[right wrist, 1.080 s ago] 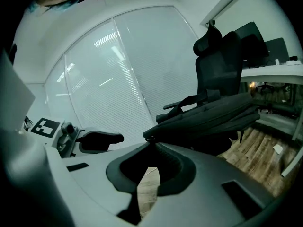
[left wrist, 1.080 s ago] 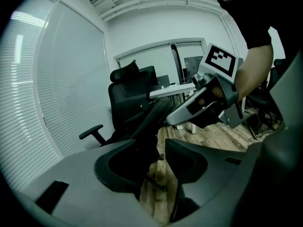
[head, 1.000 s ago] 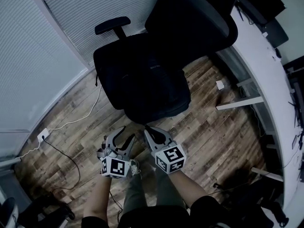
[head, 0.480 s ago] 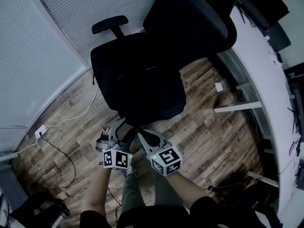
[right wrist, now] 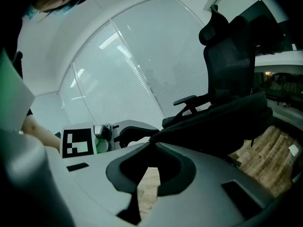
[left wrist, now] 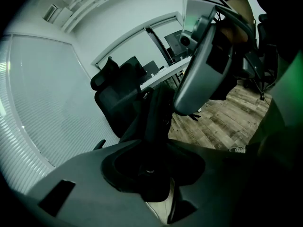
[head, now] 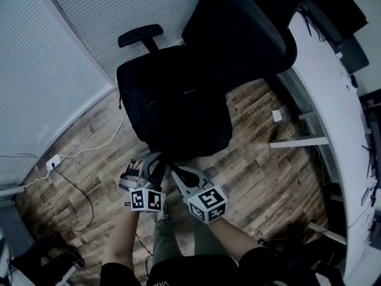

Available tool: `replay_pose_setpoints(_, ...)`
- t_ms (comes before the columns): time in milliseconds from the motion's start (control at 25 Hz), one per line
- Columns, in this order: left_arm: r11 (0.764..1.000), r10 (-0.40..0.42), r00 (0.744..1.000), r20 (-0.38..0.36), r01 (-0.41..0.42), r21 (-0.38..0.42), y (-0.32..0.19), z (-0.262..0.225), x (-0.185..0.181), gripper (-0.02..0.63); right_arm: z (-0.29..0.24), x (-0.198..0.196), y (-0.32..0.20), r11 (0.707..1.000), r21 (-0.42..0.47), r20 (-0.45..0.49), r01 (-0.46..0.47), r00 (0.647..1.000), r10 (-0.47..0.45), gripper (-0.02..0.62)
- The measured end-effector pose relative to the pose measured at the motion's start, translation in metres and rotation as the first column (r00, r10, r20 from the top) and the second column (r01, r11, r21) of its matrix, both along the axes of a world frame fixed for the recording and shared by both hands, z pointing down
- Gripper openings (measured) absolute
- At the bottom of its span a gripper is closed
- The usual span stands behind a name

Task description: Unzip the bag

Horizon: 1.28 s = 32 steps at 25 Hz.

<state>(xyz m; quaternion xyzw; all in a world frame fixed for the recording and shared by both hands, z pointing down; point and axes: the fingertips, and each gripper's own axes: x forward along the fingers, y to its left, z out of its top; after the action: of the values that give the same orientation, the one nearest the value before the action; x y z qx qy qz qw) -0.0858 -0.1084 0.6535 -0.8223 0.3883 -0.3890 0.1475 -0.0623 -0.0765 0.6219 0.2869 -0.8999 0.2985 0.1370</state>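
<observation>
The left gripper jaws have just been closing and are standing apart around a fold of the black bag. The right gripper jaws are pinching the bag's near edge. The bag is lying on the chair seat. Wooden floor is lying open on both sides, with a white table flanking the right and a cable trailing left.

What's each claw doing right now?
Left claw: has just been closing around the bag; grip cannot be told.
Right claw: closed on the bag's edge.
</observation>
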Motion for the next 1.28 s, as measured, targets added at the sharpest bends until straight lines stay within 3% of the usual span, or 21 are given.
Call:
replay_pose_setpoints(280,0.999,-0.031,1.000,0.007,0.031,-0.035,-0.003,-0.001,0.001,0.109,-0.003,0.006,-0.006,0.999,-0.026,0.017,0.033,0.999,-0.032,0.057)
replay_pose_setpoints(720,0.991,-0.107,0.994,-0.023,0.104,-0.087,-0.008,-0.003,-0.001,0.103,-0.009,0.026,-0.016,0.996,-0.060,0.039,0.070,0.997,-0.068,0.057)
replay_pose_setpoints(1280,0.964,-0.231,0.973,-0.023,0.225,-0.143,-0.016,-0.002,0.002,0.103,-0.013,0.082,-0.040,0.994,-0.087,0.077,0.063,0.995,-0.056,0.057)
